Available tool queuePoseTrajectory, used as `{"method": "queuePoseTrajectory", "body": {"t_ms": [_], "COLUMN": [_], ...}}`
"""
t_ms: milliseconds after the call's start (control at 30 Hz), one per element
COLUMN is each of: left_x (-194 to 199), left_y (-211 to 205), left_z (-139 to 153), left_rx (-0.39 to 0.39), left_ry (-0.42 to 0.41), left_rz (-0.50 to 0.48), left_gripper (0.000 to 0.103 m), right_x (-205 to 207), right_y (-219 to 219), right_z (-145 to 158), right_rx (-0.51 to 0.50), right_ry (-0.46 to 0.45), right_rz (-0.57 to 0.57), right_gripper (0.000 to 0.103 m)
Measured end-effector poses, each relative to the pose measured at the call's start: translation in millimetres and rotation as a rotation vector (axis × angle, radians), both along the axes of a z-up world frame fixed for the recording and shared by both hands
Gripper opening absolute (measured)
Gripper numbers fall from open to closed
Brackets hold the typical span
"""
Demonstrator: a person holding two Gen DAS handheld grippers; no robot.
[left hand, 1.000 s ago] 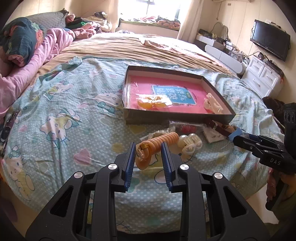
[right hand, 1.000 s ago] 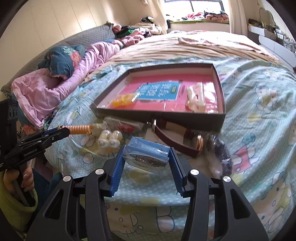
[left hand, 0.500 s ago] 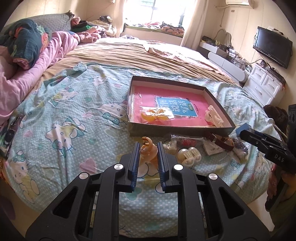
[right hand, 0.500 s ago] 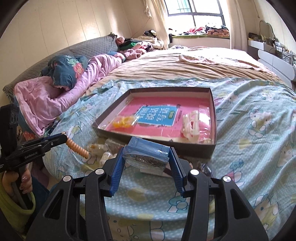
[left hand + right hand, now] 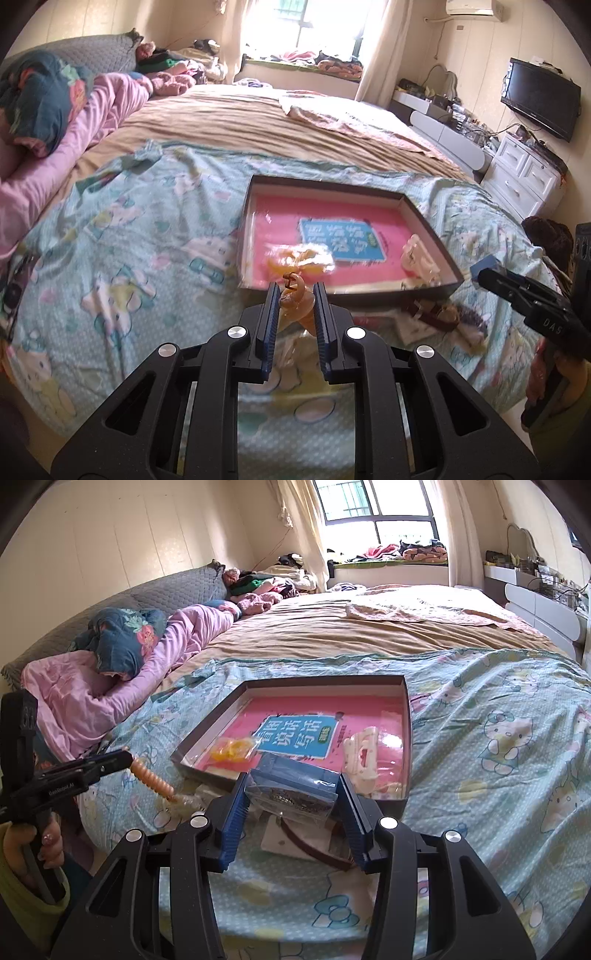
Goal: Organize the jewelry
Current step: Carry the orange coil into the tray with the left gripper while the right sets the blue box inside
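Presently two hand-held grippers are seen, each clamped on one thing. In the left wrist view, the left hand-held gripper (image 5: 295, 295) is closed tight on one orange coiled bracelet (image 5: 295, 304), which is lifted off the bed (image 5: 110, 266); at twelve o'clock from it one shallow brown tray (image 5: 436, 242) is laid on the cartoon-print sheet. Three things are counted inside the tray: one packet of yellow rings (image 5: 295, 258) at seven o'clock, one blue-labelled pink book (image 5: 340, 240) in the middle, and one white hair clip (image 5: 419, 258) at four o'clock. At three o'clock from the left hand-held gripper, one brown strap (image 5: 432, 315) is left on the sheet just outside the tray. In the right wrist view, the right hand-held gripper (image 5: 293, 790) is clamped on one clear packet with a blue card (image 5: 295, 788), held above the bed's near edge, with the tray at twelve o'clock.
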State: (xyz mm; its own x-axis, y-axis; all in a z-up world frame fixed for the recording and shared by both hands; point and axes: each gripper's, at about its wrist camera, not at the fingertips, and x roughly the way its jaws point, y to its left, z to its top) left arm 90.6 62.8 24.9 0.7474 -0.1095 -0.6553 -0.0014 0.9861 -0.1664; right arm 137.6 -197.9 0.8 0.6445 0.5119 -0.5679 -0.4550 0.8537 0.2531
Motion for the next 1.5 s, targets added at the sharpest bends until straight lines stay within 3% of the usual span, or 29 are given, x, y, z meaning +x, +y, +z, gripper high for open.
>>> {"method": "queuePoseTrajectory", "body": {"t_ms": [700,1500], "left_x": [63,90], "left_y": [-36,-43], "left_z": [14,-32], "left_rx": [-0.098,-0.115], "left_ry": [-0.042,0.063], "left_rz": [-0.071,-0.137], "left_gripper": [0.011,0.012], "right_x": [36,61], "right_y": [-24,-10], "right_z": [12,-6], "right_rx": [0.01,-0.073], "right_ry": [-0.042,-0.002], "right_rz": [-0.113,-0.172], "right_gripper": [0.046,0.046]}}
